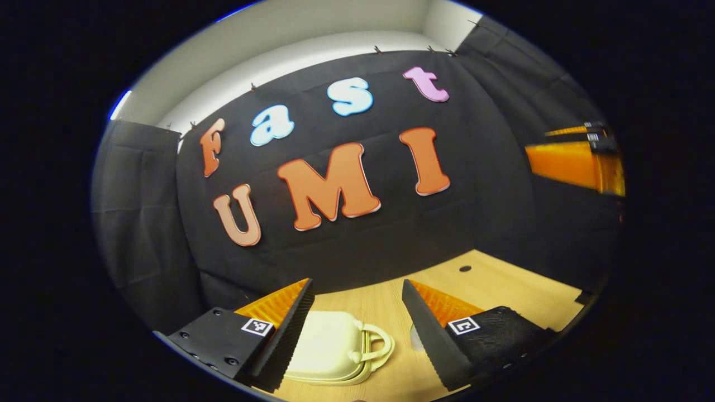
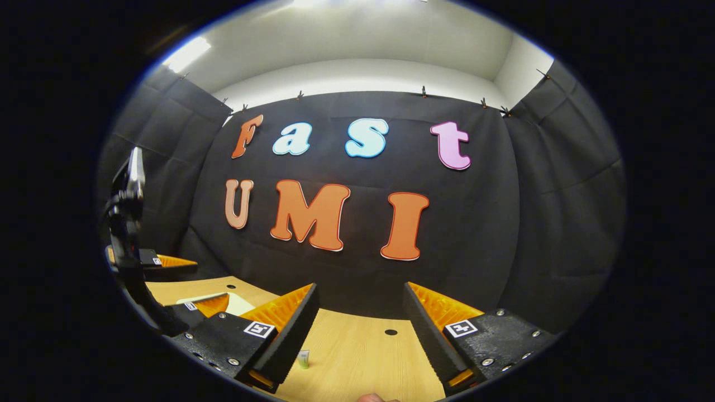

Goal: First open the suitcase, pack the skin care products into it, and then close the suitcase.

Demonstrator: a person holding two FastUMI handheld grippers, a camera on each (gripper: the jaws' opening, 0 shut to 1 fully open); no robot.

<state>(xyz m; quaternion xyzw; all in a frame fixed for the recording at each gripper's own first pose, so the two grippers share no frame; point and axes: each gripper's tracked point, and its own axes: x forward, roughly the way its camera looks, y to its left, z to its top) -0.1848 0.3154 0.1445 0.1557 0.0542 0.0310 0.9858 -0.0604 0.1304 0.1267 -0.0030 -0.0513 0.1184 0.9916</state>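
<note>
In the left gripper view, a cream suitcase (image 1: 335, 346) lies closed on the wooden table (image 1: 503, 290), its handle pointing right. My left gripper (image 1: 357, 285) hovers open just above it, nothing between its fingers. A small pale object (image 1: 416, 338) peeks out beside the right finger, mostly hidden. In the right gripper view, my right gripper (image 2: 360, 287) is open and empty above the table (image 2: 357, 346). A small skin care tube (image 2: 303, 358) stands by its left finger. Far left there, the left gripper (image 2: 192, 282) hangs over the suitcase (image 2: 237, 302).
The table has a small round hole (image 1: 465, 268), also seen in the right gripper view as the hole (image 2: 391, 332). Black cloth walls close the booth behind and at the sides. Part of the right gripper (image 1: 575, 162) shows at the right edge.
</note>
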